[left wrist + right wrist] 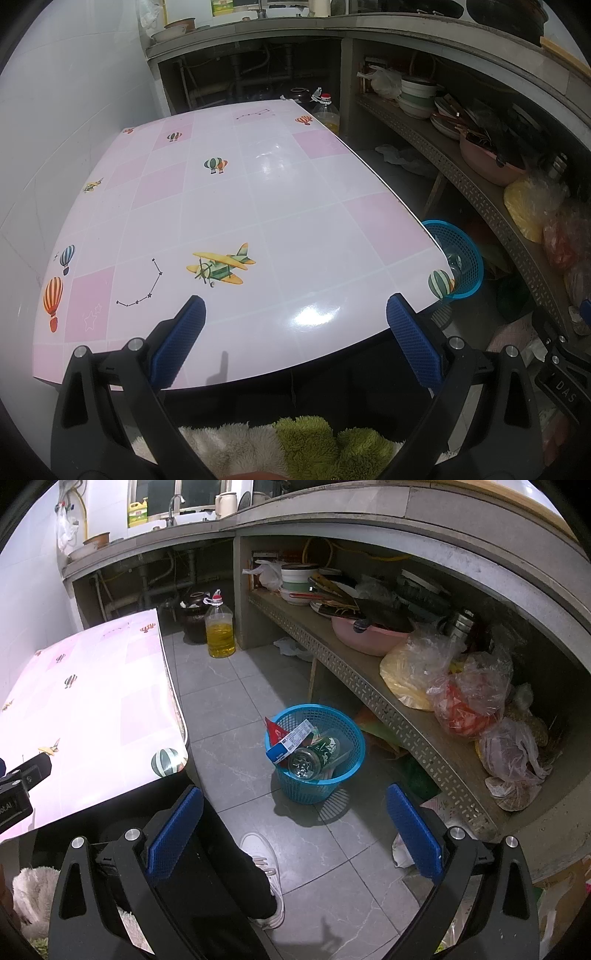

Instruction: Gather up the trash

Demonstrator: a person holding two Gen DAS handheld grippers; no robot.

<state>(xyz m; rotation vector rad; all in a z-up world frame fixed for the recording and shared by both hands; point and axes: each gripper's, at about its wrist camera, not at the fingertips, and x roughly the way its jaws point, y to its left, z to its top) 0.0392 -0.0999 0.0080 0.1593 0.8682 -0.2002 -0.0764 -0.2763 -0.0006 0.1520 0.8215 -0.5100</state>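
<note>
A blue plastic basket stands on the grey floor right of the table. It holds a green can, a white and blue packet and a red wrapper. The basket also shows in the left wrist view, partly hidden behind the table corner. My right gripper is open and empty, above the floor in front of the basket. My left gripper is open and empty over the near edge of the pink patterned table, which carries only printed pictures.
A low perforated shelf at the right carries bowls, a pink basin and plastic bags. An oil bottle and a dark jar stand on the floor at the back. A person's leg and white shoe are below the right gripper.
</note>
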